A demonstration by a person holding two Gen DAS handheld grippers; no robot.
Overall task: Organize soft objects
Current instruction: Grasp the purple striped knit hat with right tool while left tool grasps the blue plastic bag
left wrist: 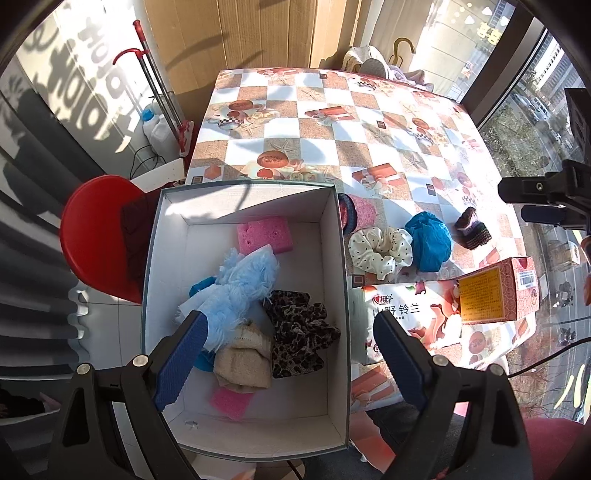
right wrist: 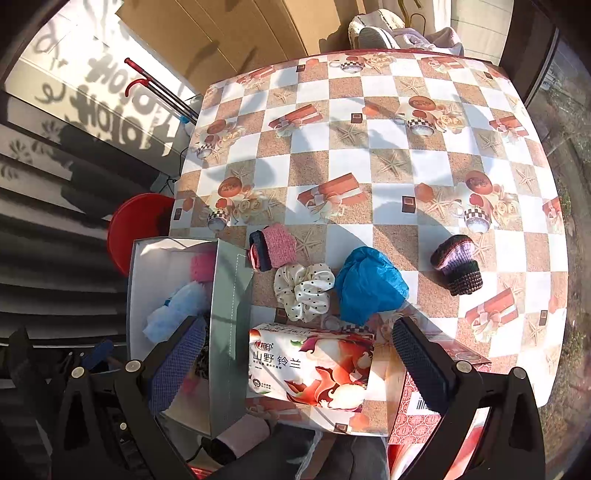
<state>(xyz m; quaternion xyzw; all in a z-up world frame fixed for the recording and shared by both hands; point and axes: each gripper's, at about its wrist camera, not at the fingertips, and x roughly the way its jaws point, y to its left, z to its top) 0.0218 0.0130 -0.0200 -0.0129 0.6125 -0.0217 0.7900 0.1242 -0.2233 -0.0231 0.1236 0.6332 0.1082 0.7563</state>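
A white box (left wrist: 334,236) (right wrist: 231,295) at the table's near left holds a fluffy light-blue item (left wrist: 240,291), a leopard-print scrunchie (left wrist: 299,332), a beige knit piece (left wrist: 243,362) and two pink sponges (left wrist: 264,232). My left gripper (left wrist: 288,358) hovers open above the box, nothing between its fingers. On the table beside the box lie a pink sock roll (right wrist: 275,249), a white dotted scrunchie (right wrist: 303,290), a blue cloth bundle (right wrist: 369,288) and a dark knit roll (right wrist: 458,267). My right gripper (right wrist: 299,363) is open above a tissue pack (right wrist: 314,369).
A red patterned carton (left wrist: 495,295) (right wrist: 417,417) lies at the table's near right edge. A red stool (left wrist: 96,236) stands left of the box. The far half of the checked tablecloth (right wrist: 369,147) carries nothing. Clothes and a shoe (right wrist: 373,33) sit beyond the far edge.
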